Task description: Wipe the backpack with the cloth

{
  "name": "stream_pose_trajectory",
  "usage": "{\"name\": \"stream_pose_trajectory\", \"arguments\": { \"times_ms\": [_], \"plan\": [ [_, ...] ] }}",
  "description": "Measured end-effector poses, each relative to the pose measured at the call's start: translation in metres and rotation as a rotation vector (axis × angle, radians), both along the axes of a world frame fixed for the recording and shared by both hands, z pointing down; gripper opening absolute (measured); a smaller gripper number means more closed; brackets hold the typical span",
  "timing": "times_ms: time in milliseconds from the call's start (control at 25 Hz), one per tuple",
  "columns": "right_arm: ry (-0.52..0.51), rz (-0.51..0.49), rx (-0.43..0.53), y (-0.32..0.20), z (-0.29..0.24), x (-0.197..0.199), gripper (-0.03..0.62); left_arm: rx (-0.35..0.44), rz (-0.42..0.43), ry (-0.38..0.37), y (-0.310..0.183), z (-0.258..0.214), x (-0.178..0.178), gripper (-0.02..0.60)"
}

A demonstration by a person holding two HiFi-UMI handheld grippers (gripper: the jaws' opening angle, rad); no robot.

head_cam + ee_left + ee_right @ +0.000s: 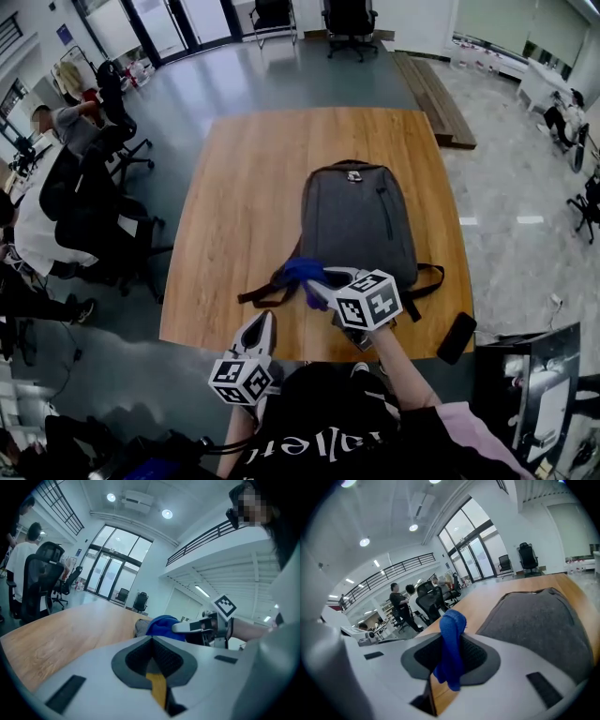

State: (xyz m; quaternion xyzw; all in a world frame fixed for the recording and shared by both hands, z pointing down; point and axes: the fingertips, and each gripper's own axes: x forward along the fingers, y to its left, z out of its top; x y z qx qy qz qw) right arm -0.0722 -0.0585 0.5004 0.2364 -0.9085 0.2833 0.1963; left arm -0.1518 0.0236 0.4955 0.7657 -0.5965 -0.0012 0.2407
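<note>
A grey backpack lies flat on the wooden table, its straps trailing toward the near edge. My right gripper is shut on a blue cloth at the backpack's lower left corner. In the right gripper view the blue cloth hangs pinched between the jaws, with the backpack to its right. My left gripper hovers at the table's near edge, shut and holding nothing. The left gripper view shows the blue cloth and the right gripper ahead.
A black phone rests at the table's near right corner. People sit on office chairs to the left of the table. More chairs stand by the far glass doors. A wooden bench lies at the far right.
</note>
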Motion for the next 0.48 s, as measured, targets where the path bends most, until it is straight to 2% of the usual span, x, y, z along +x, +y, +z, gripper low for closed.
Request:
{"name": "stream_pose_trajectory", "arguments": {
  "times_ms": [200, 480],
  "plan": [
    [0.023, 0.144, -0.017, -0.024, 0.003, 0.063, 0.103, -0.004, 0.034, 0.012, -0.018, 0.002, -0.002, -0.002],
    [0.059, 0.353, -0.027, -0.044, 0.009, 0.163, 0.103, -0.013, 0.149, 0.028, -0.04, 0.007, 0.033, -0.002]
  ]
}}
